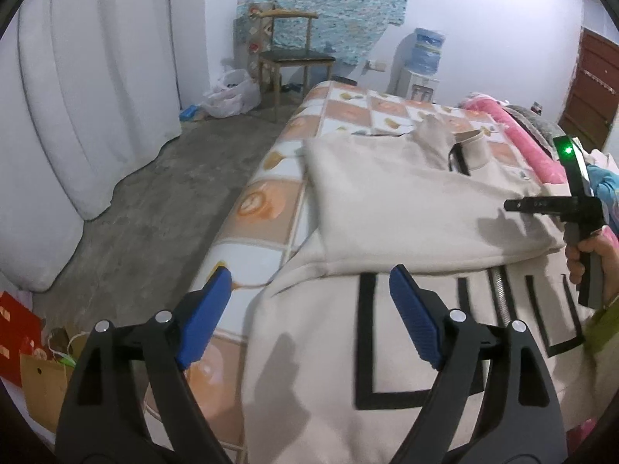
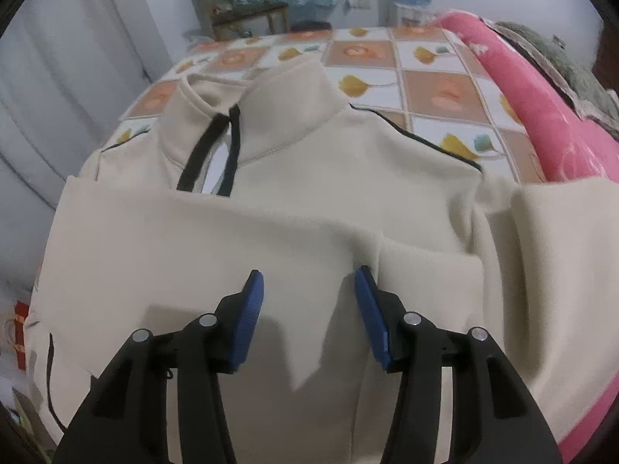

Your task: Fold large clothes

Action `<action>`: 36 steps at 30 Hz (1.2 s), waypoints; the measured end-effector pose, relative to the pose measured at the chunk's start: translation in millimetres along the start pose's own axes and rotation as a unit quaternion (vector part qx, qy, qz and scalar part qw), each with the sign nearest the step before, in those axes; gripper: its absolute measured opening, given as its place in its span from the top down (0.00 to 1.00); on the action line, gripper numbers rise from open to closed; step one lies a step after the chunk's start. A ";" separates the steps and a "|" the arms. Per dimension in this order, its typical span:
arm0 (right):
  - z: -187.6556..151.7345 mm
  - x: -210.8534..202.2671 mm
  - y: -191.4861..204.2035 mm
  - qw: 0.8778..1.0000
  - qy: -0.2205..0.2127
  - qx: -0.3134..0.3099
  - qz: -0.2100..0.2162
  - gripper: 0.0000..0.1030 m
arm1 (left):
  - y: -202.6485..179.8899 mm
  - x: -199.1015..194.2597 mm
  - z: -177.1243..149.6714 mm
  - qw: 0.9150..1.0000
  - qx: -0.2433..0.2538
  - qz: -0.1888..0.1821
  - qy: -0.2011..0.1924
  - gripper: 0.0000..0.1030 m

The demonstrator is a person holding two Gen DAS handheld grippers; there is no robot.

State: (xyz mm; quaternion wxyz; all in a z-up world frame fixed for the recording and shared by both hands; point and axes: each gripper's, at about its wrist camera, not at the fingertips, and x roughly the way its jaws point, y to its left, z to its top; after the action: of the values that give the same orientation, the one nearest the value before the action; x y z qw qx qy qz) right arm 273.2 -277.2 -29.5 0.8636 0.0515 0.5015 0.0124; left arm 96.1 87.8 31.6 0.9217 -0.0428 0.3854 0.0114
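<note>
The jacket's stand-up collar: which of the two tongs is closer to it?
Right. The right tongs hover open over the jacket's chest, below the collar; the left tongs hang open at its bottom-left edge.

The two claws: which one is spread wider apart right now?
The left claw, over the jacket at the bed's edge, gapes wider. The right claw is open too, but narrower.

A checkered bed carries a beige sweatshirt and pink blanket.
</note>
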 end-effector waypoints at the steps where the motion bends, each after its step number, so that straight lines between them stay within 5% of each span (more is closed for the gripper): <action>1: -3.6 -9.0 0.6 1.000 -0.005 0.007 0.005 0.53 | -5.3 -0.8 5.4 1.000 0.003 -0.004 0.001 0.21; 7: -35.9 -50.5 6.0 0.999 -0.033 -0.020 -0.006 0.49 | -40.9 26.7 26.1 0.999 0.025 -0.007 0.033 0.19; 12: -61.3 -29.2 -12.4 0.999 0.008 -0.019 -0.042 0.47 | -78.1 64.7 29.6 0.996 0.054 -0.028 0.061 0.19; 16: -70.0 -50.9 -14.5 0.999 -0.013 -0.004 -0.037 0.47 | -101.8 82.9 31.0 0.994 0.072 -0.038 0.069 0.20; 21: -90.8 -81.1 -22.5 0.998 -0.043 0.030 -0.024 0.33 | -126.6 97.7 31.1 0.992 0.084 -0.058 0.069 0.19; 29: -125.3 -65.9 -40.1 0.996 -0.002 0.038 -0.074 0.27 | -159.4 128.2 17.4 0.987 0.121 -0.052 0.091 0.19; 36: -131.6 -58.5 -29.9 0.996 -0.008 0.008 -0.086 0.10 | -155.5 132.3 12.8 0.990 0.105 -0.043 0.079 0.08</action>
State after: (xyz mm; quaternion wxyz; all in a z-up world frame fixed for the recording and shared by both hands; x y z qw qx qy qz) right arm 129.1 -301.1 -46.6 0.8650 0.0153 0.4973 -0.0661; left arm 206.6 -67.5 -42.6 0.8872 0.0373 0.4542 -0.0726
